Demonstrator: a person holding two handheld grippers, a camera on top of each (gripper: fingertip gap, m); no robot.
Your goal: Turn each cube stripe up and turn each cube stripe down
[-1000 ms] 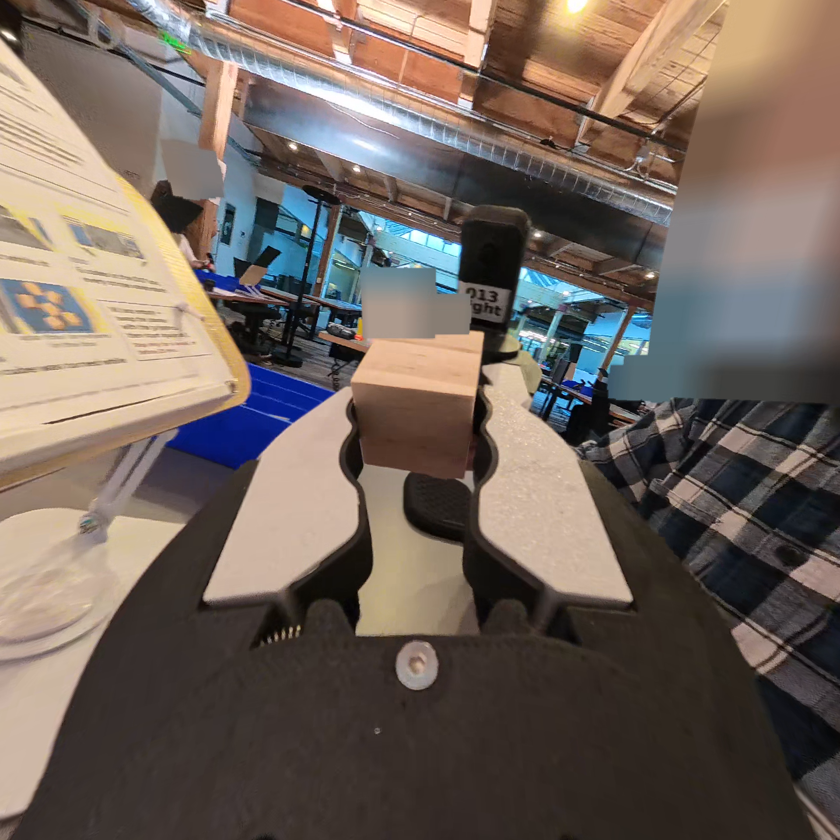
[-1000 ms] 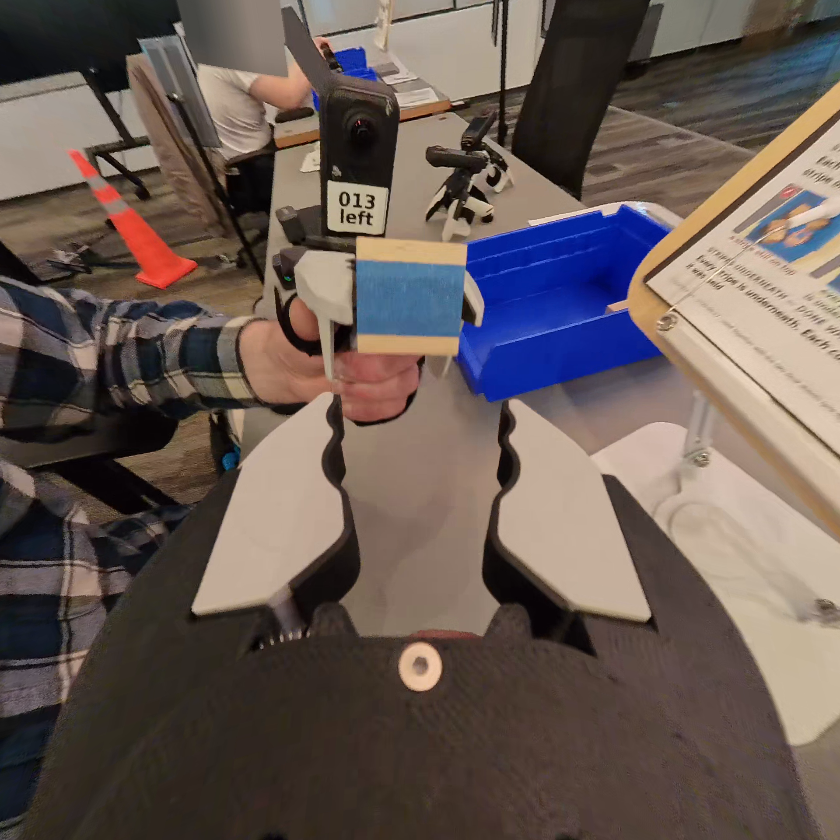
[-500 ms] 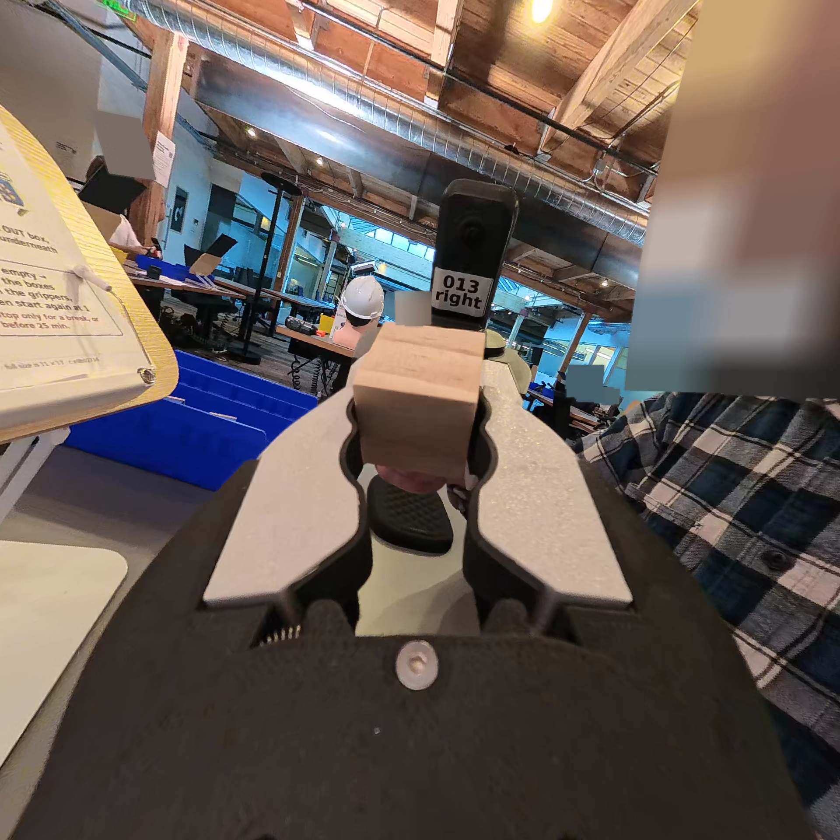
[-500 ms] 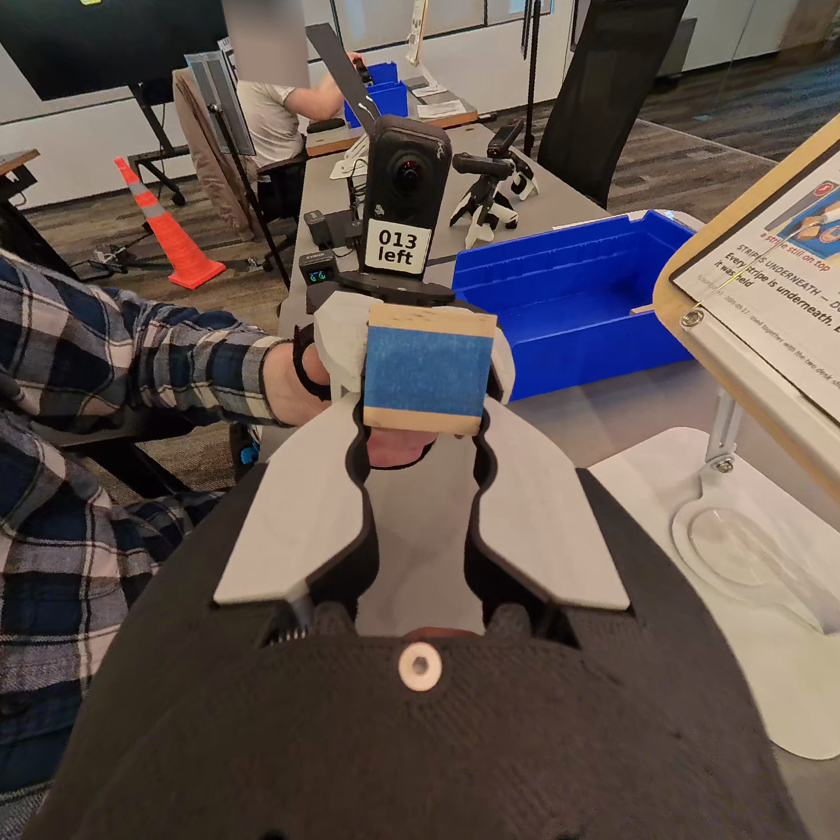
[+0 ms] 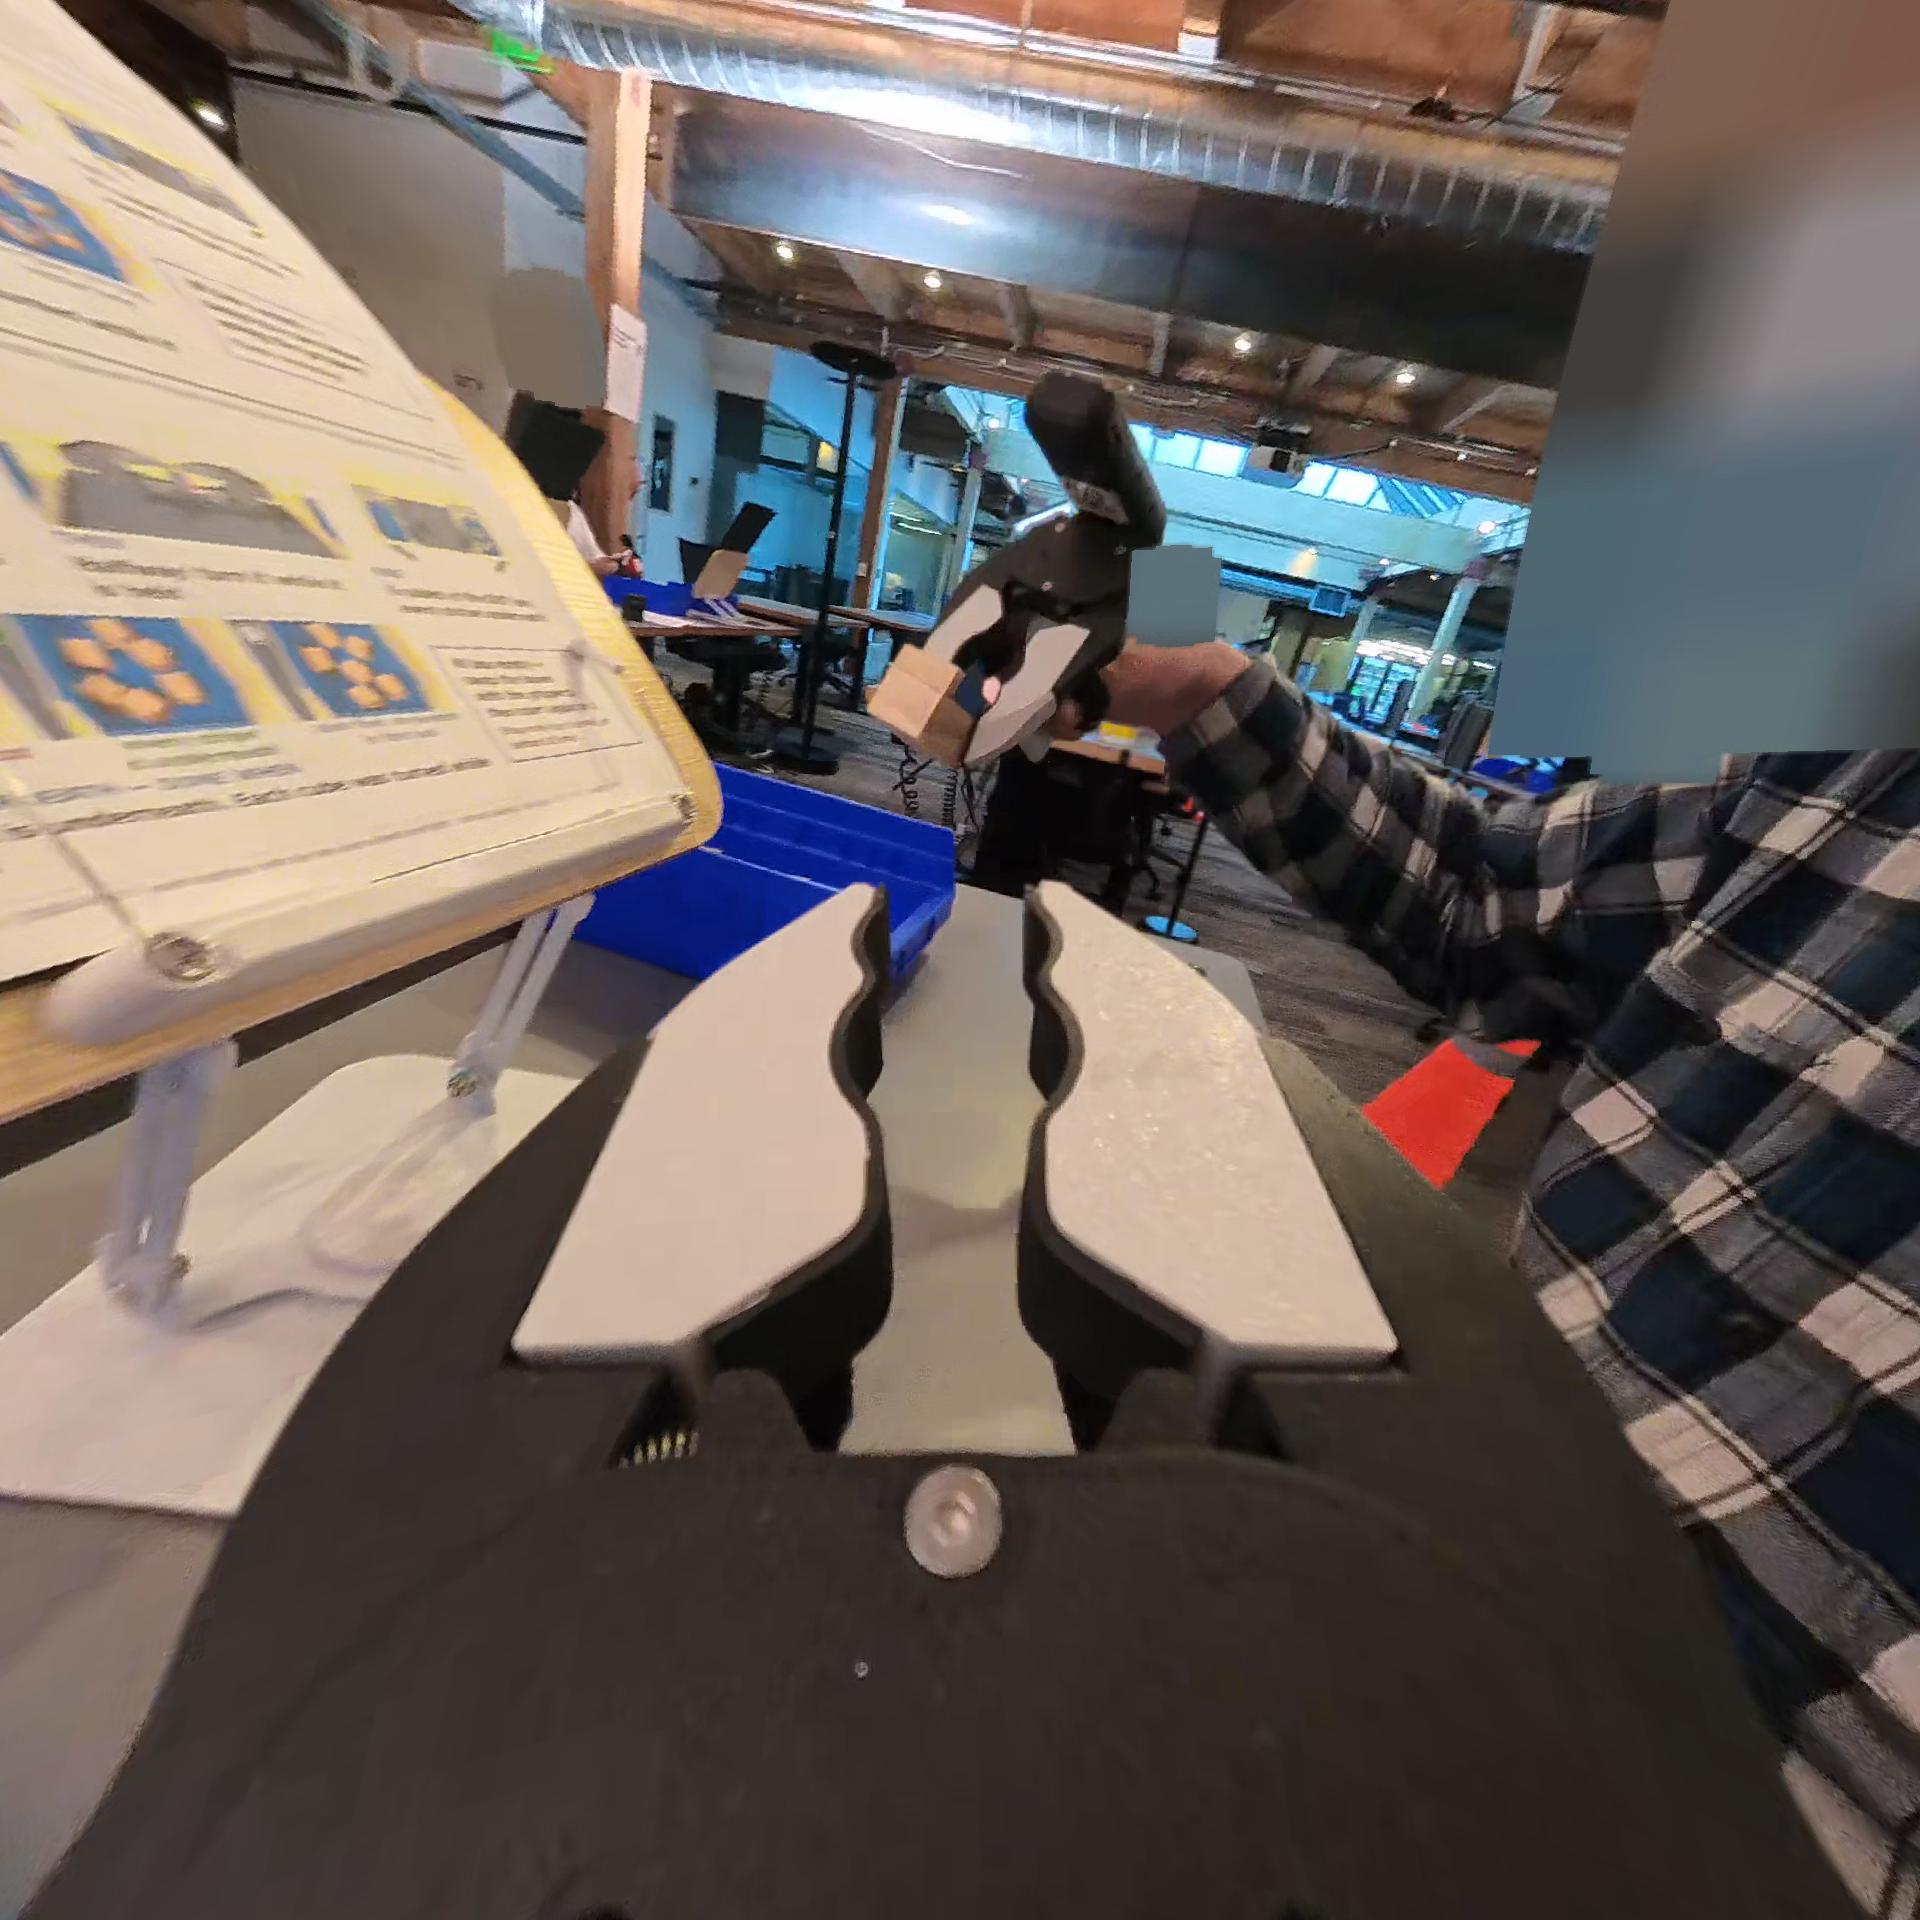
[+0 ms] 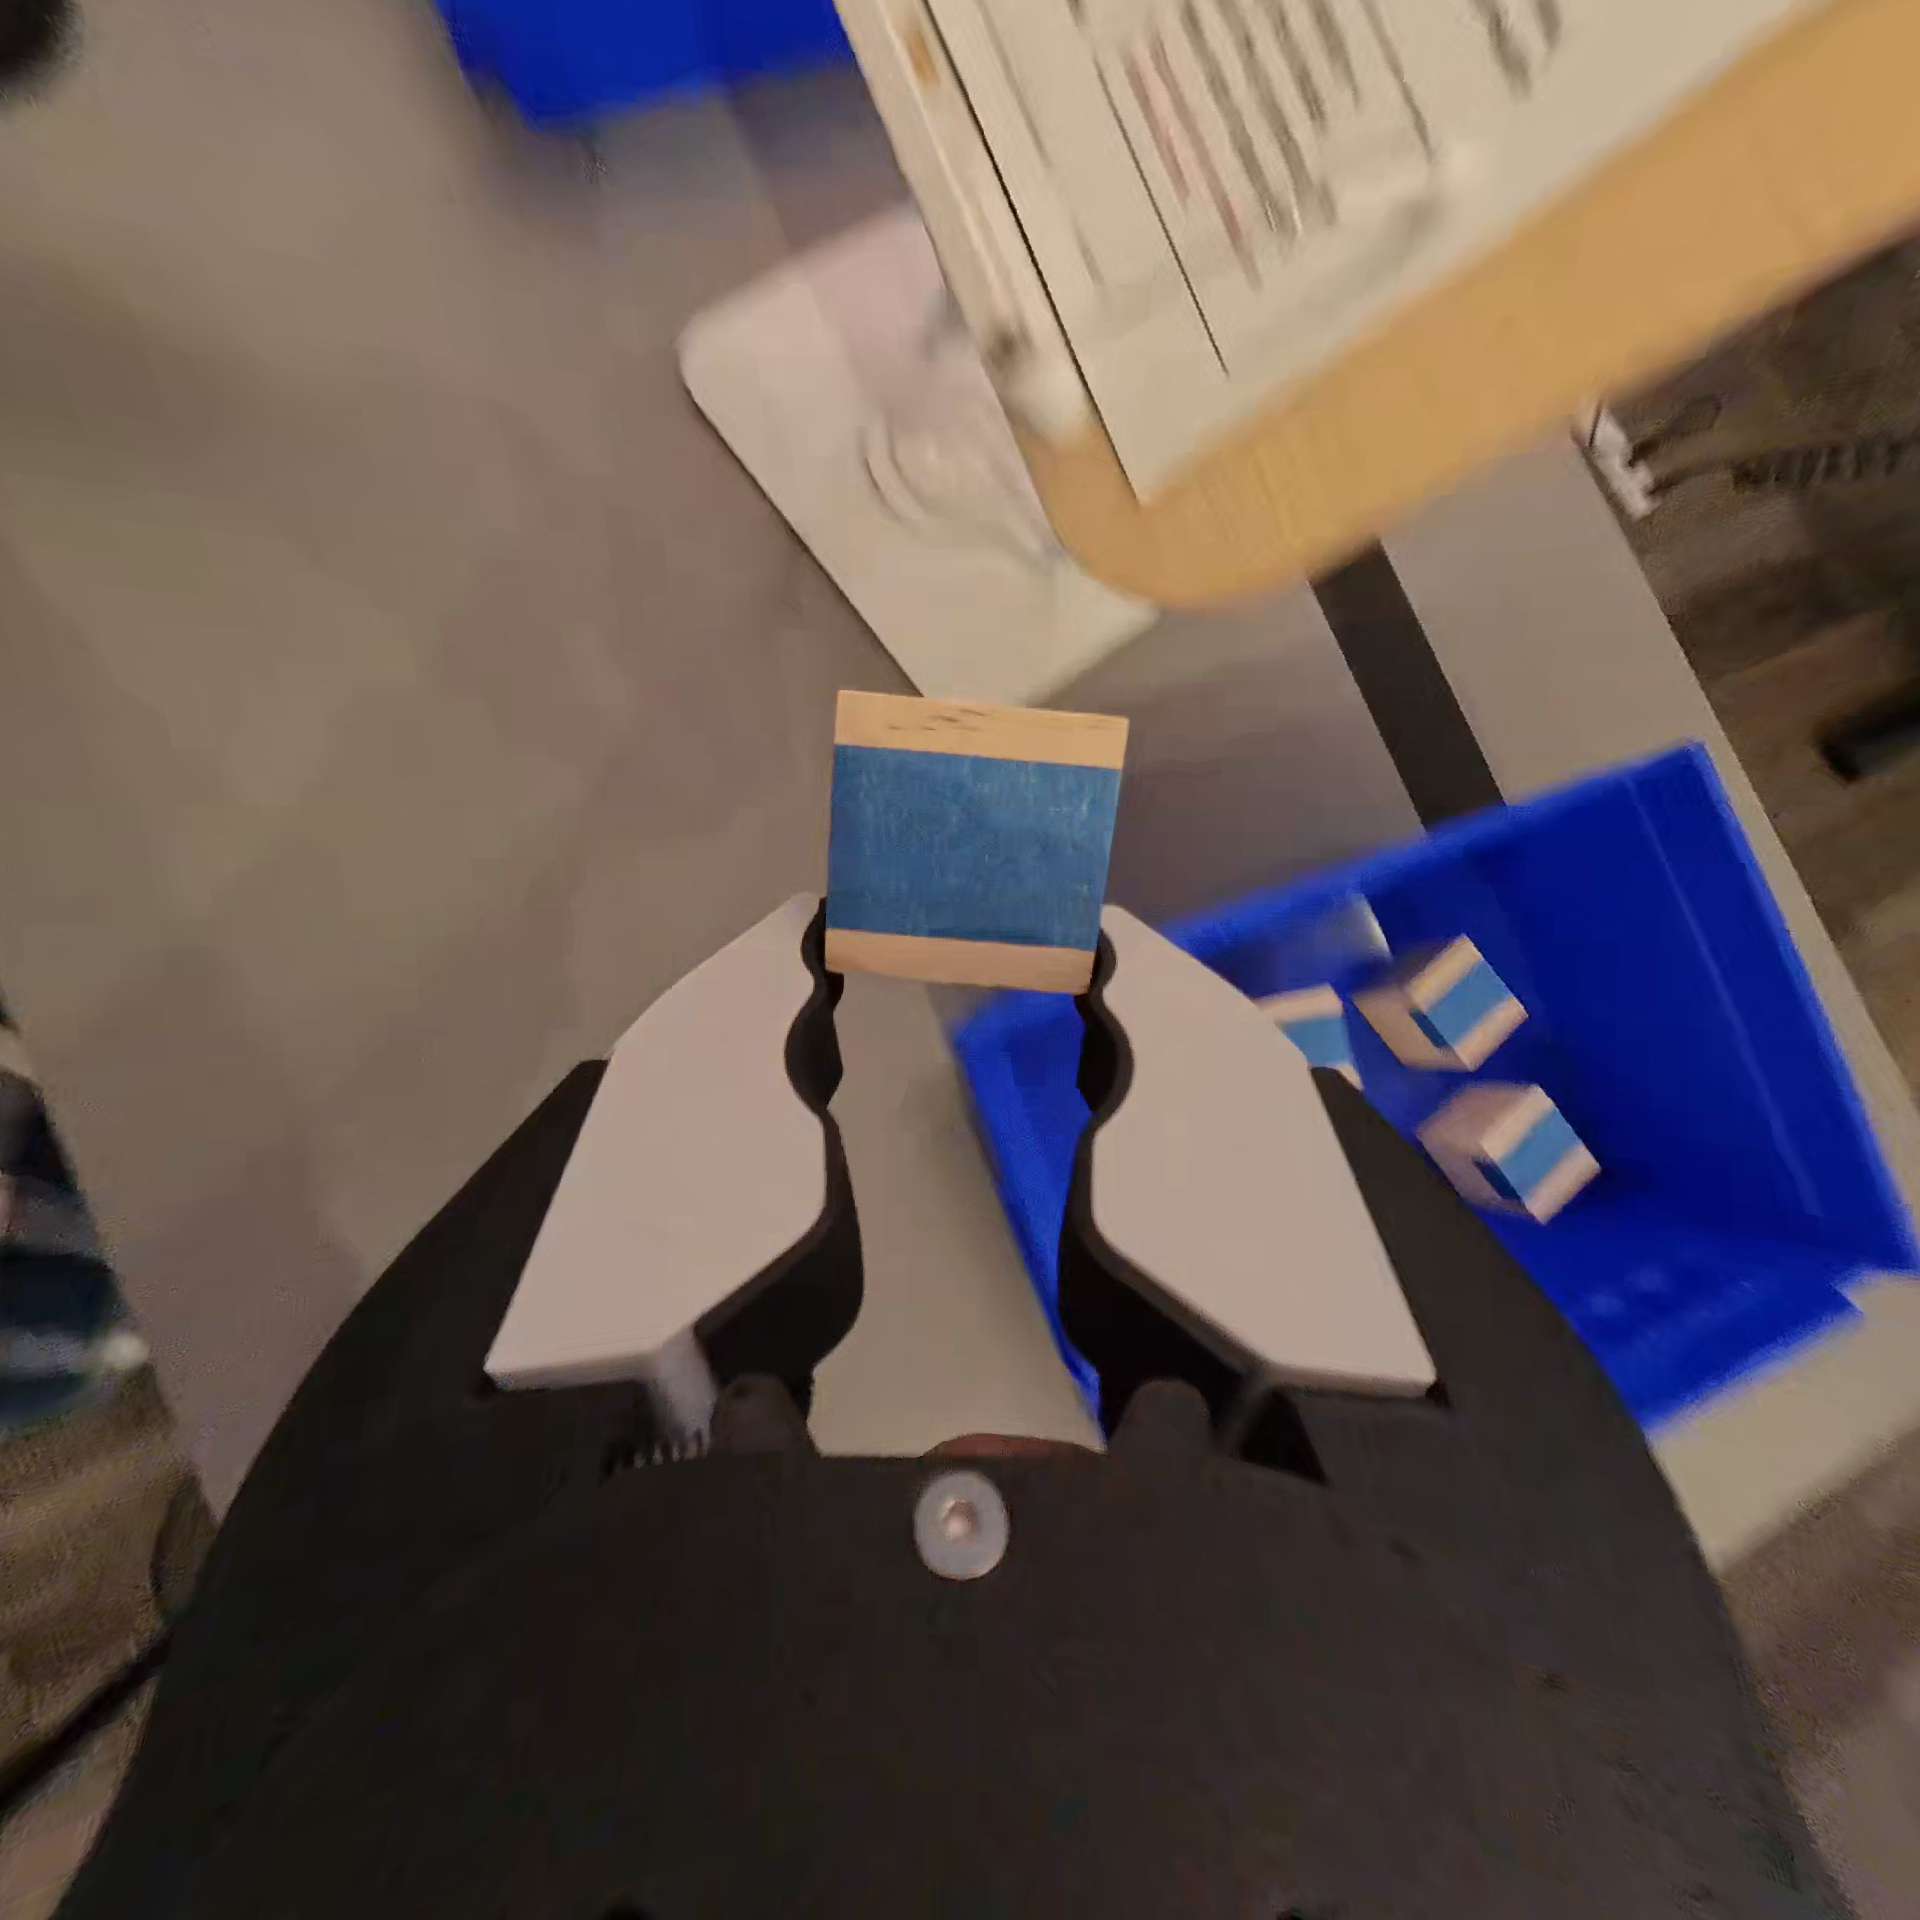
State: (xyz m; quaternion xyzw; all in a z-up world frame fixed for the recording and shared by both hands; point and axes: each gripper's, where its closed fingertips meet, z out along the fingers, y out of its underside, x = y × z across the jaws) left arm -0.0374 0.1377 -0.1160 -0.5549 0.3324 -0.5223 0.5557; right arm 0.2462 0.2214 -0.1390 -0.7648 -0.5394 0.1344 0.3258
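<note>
Left wrist view — cube point(image 5: 925, 701) gone to right claw point(image 5: 971, 717)

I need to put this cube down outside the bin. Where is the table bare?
Bare grey table lies left of the white stand base, ahead of the right tongs gripping the cube. It is crowded on the right: blue bin with striped cubes.

Black hand-held gripper point(image 5: 956, 935), grey fingers point(image 5: 727, 1132), silver screw point(image 5: 953, 1522); seemingly flannel plaid sleeve point(image 5: 1403, 831).

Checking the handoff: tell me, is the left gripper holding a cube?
No, the left gripper is empty; the right gripper grips the cube.
</note>
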